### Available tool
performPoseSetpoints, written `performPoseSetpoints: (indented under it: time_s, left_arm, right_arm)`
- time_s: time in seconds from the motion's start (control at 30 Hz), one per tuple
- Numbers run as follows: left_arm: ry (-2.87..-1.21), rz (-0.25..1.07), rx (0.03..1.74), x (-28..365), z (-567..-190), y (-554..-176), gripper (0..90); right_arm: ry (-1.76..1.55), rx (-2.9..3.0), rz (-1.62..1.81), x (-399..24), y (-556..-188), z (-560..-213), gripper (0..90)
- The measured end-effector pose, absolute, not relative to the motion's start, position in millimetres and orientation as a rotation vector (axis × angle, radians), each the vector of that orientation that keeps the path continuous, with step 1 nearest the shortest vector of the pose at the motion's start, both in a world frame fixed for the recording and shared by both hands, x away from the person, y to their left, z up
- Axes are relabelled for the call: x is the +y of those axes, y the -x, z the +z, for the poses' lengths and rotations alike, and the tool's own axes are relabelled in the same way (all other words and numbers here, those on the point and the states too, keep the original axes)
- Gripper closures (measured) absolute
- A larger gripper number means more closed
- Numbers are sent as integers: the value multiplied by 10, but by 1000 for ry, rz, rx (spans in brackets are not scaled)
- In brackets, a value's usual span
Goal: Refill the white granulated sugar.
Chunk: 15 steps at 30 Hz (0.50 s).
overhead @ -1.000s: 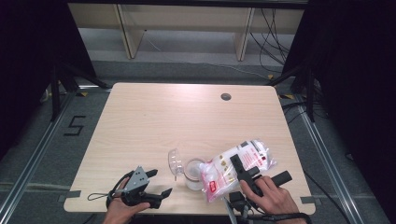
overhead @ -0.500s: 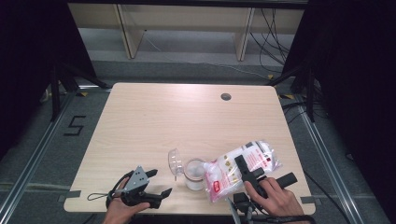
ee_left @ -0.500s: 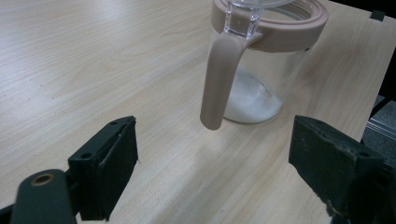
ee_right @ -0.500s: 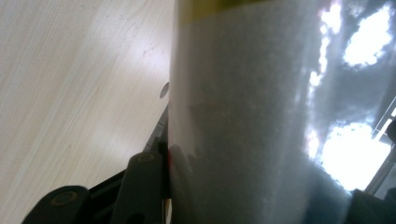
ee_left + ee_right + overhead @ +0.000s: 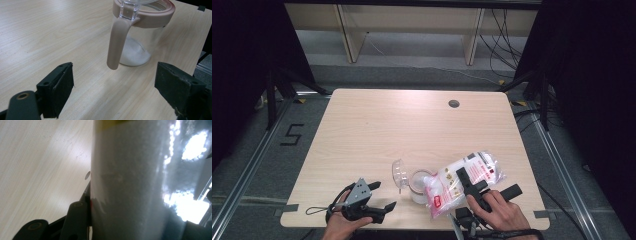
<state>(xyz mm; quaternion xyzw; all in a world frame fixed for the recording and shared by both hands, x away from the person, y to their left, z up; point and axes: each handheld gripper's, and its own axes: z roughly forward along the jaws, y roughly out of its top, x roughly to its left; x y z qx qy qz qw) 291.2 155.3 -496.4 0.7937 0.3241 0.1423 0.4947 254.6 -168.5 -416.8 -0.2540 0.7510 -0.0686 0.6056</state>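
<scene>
Clear plastic bag (image 5: 464,181), lower right of frame, is clamped by the right gripper (image 5: 472,186) over the jar (image 5: 418,185); left gripper (image 5: 379,200) stands open, empty.

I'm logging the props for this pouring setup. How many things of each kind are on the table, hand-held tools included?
Clear jar with pink rim and handle, open lid, some white powder inside: 1
Plastic bag of white powder: 1
Hand-held tools: 2, the left tool and the right tool
Total: 4
</scene>
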Motion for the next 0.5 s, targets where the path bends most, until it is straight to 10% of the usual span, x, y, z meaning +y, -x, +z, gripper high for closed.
performPoseSetpoints:
  time_s: [0.5]
  left_arm:
    - [-1928, 356, 757, 1566, -4961, -2927, 153]
  right_arm:
    - [573, 1731, -216, -1818, -2551, -4124, 625]
